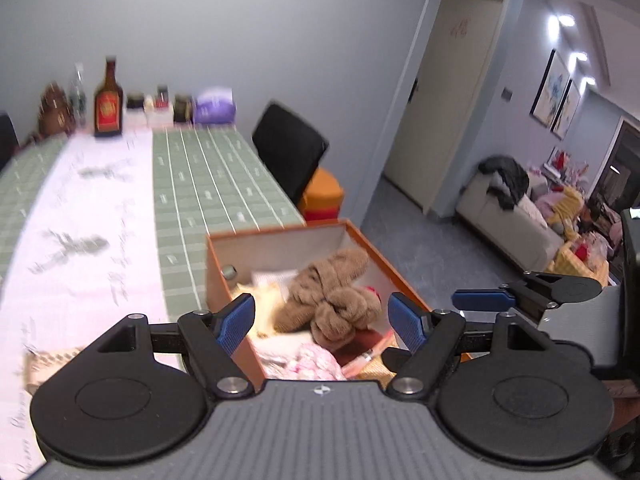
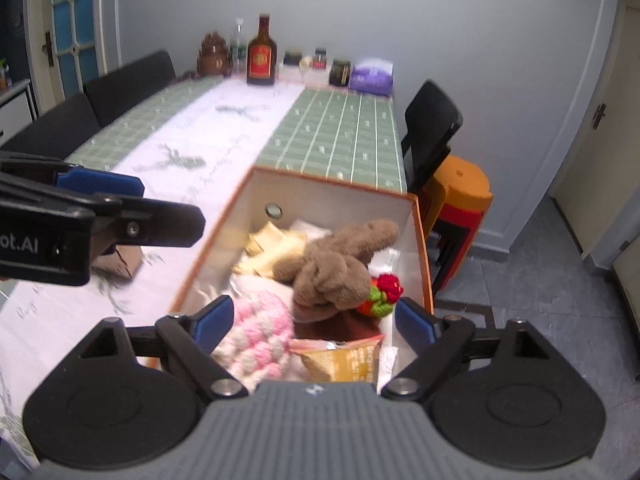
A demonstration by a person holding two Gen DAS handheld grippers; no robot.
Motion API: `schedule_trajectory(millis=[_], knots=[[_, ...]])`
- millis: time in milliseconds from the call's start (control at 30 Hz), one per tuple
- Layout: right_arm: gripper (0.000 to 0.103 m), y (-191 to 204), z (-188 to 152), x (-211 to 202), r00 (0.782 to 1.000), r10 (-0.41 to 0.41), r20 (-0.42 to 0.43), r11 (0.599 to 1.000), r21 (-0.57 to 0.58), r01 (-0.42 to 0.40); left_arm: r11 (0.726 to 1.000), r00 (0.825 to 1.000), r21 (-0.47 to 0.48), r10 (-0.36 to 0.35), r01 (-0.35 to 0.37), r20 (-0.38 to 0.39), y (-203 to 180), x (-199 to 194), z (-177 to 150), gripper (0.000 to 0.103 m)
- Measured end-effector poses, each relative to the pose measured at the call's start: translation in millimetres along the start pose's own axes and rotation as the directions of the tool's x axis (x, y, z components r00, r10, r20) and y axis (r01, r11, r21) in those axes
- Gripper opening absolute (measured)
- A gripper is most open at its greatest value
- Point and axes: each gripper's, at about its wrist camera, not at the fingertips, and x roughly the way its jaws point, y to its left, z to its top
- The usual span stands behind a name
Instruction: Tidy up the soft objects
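An orange-rimmed box [image 2: 423,240] stands at the table's near right edge; it also shows in the left wrist view [image 1: 224,252]. Inside lie a brown knotted plush [image 2: 332,268], which the left wrist view shows too [image 1: 332,300], a pink-and-white knitted piece [image 2: 256,336], a red-and-green crochet strawberry [image 2: 384,294], yellow cloth [image 2: 272,250] and a snack packet [image 2: 344,362]. My left gripper [image 1: 322,322] is open and empty above the box's near end. My right gripper [image 2: 310,326] is open and empty above the box too.
The long table has a green checked cloth [image 2: 340,132] and a white runner [image 2: 192,152]. Bottles and jars [image 2: 262,54] and a purple tissue pack [image 2: 372,74] stand at the far end. A black chair [image 2: 430,128] and orange stools [image 2: 460,208] stand right of the table.
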Motion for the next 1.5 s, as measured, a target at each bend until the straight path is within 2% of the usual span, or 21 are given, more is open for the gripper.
schedule_trajectory(millis=[100, 200, 400, 533, 600, 767, 833, 967, 1033, 1167, 1233, 1300, 1400, 1500], knots=[[0.088, 14, -1, -27, 0.998, 0.001, 0.067, 1.000, 0.014, -0.002, 0.999, 0.997, 0.038, 0.020, -0.023, 0.077, 0, -29, -5, 0.089], [0.091, 32, -5, -51, 0.989, 0.007, 0.146, 1.000, 0.023, -0.011, 0.994, 0.984, 0.083, 0.058, -0.073, 0.168, -1, -56, -15, 0.089], [0.097, 75, -24, -83, 0.961, 0.016, 0.276, 1.000, 0.009, -0.020, 0.954, 0.930, 0.189, 0.160, -0.232, 0.330, -6, -98, -49, 0.090], [0.099, 102, -41, -97, 0.942, 0.042, 0.332, 0.999, -0.018, -0.038, 0.942, 0.894, 0.163, 0.212, -0.295, 0.394, 3, -119, -73, 0.091], [0.100, 113, -50, -101, 0.936, 0.044, 0.348, 0.999, -0.016, -0.041, 0.938, 0.883, 0.146, 0.231, -0.314, 0.409, 9, -127, -84, 0.091], [0.100, 137, -76, -108, 0.909, -0.009, 0.417, 1.000, 0.006, 0.007, 0.938, 0.870, 0.090, 0.270, -0.334, 0.412, 32, -141, -110, 0.093], [0.100, 143, -88, -110, 0.898, -0.029, 0.438, 0.999, 0.038, 0.013, 0.932, 0.857, 0.087, 0.284, -0.352, 0.429, 41, -146, -124, 0.094], [0.100, 147, -113, -114, 0.864, -0.068, 0.499, 0.989, 0.148, -0.008, 0.921, 0.849, 0.049, 0.335, -0.387, 0.409, 52, -146, -144, 0.096], [0.100, 150, -122, -110, 0.859, -0.071, 0.507, 0.983, 0.183, -0.027, 0.923, 0.847, 0.010, 0.347, -0.383, 0.403, 59, -147, -154, 0.097], [0.100, 162, -140, -101, 0.844, -0.102, 0.526, 0.977, 0.211, -0.014, 0.903, 0.825, -0.028, 0.405, -0.429, 0.395, 61, -147, -170, 0.098], [0.100, 171, -148, -94, 0.853, -0.131, 0.505, 0.977, 0.210, 0.025, 0.897, 0.826, -0.043, 0.422, -0.439, 0.374, 63, -146, -177, 0.101], [0.100, 177, -156, -84, 0.875, -0.122, 0.468, 0.980, 0.197, 0.031, 0.896, 0.834, -0.053, 0.430, -0.441, 0.346, 68, -143, -185, 0.101], [0.100, 182, -171, -69, 0.907, -0.090, 0.411, 0.982, 0.189, 0.012, 0.900, 0.856, -0.052, 0.428, -0.432, 0.291, 73, -133, -194, 0.101], [0.100, 182, -181, -55, 0.927, -0.086, 0.364, 0.981, 0.194, 0.015, 0.908, 0.875, -0.036, 0.413, -0.418, 0.253, 73, -124, -199, 0.101]])
